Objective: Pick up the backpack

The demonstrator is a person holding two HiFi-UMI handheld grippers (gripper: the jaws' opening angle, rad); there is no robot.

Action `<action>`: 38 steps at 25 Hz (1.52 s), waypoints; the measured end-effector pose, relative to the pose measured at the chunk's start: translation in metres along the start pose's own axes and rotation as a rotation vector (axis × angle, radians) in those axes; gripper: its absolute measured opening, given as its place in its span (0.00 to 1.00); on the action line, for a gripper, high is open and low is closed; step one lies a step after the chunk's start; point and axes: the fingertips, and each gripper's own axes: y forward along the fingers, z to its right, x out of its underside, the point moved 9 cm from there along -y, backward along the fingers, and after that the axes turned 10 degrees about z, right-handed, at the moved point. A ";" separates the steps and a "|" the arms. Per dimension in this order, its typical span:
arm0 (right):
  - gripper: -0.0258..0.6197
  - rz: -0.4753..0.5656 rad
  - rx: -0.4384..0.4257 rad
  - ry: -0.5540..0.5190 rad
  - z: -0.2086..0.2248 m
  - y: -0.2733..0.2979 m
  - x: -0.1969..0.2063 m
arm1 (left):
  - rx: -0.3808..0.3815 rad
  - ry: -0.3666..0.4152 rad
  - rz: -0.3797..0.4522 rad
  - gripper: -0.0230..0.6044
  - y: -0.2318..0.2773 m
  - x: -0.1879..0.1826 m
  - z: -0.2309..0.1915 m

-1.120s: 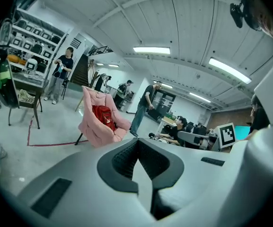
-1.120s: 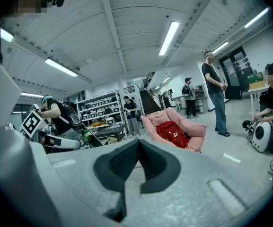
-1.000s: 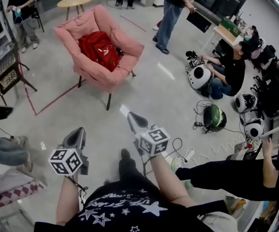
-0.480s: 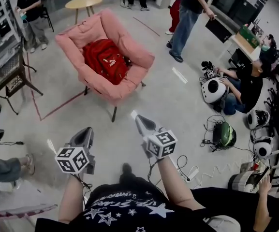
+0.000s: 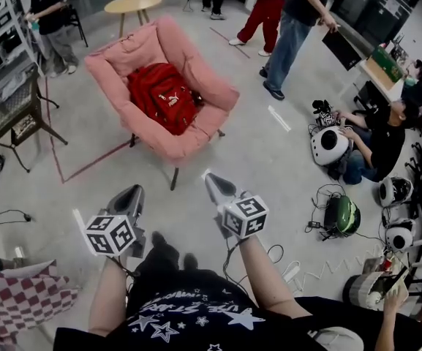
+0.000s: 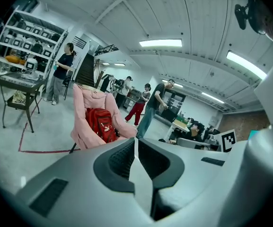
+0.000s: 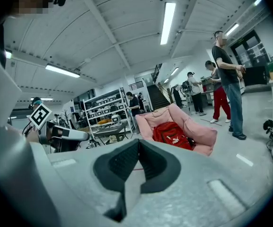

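Observation:
A red backpack [image 5: 165,97] lies in the seat of a pink padded chair [image 5: 211,92] some way ahead of me. The same backpack [image 6: 101,124] leans in the chair in the left gripper view, and the backpack [image 7: 173,135] sits in the chair in the right gripper view. My left gripper [image 5: 132,193] is held low at the left, shut and empty. My right gripper [image 5: 212,182] is beside it at the right, also shut with nothing in it. Both point toward the chair and stay well short of it.
Several people stand behind the chair [image 5: 292,28] and one sits on the floor at the right [image 5: 375,141]. A round wooden table [image 5: 132,4] stands at the back, a dark rack [image 5: 13,119] at the left. Helmets, a green bag [image 5: 341,215] and cables lie at the right.
The chair and backpack have come nearer and lower in the head view as I walk toward them. Both grippers keep their pose, shut. A checkered cloth has entered at the lower left.

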 end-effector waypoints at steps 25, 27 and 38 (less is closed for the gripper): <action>0.04 -0.114 0.057 -0.020 0.086 0.256 -0.022 | -0.003 0.048 -0.050 0.05 0.205 -0.092 -0.178; 0.04 -0.117 0.071 -0.028 0.089 0.275 -0.024 | -0.013 0.040 -0.052 0.05 0.213 -0.100 -0.194; 0.04 -0.135 0.112 -0.093 0.118 0.343 -0.040 | -0.061 0.004 -0.063 0.05 0.253 -0.123 -0.246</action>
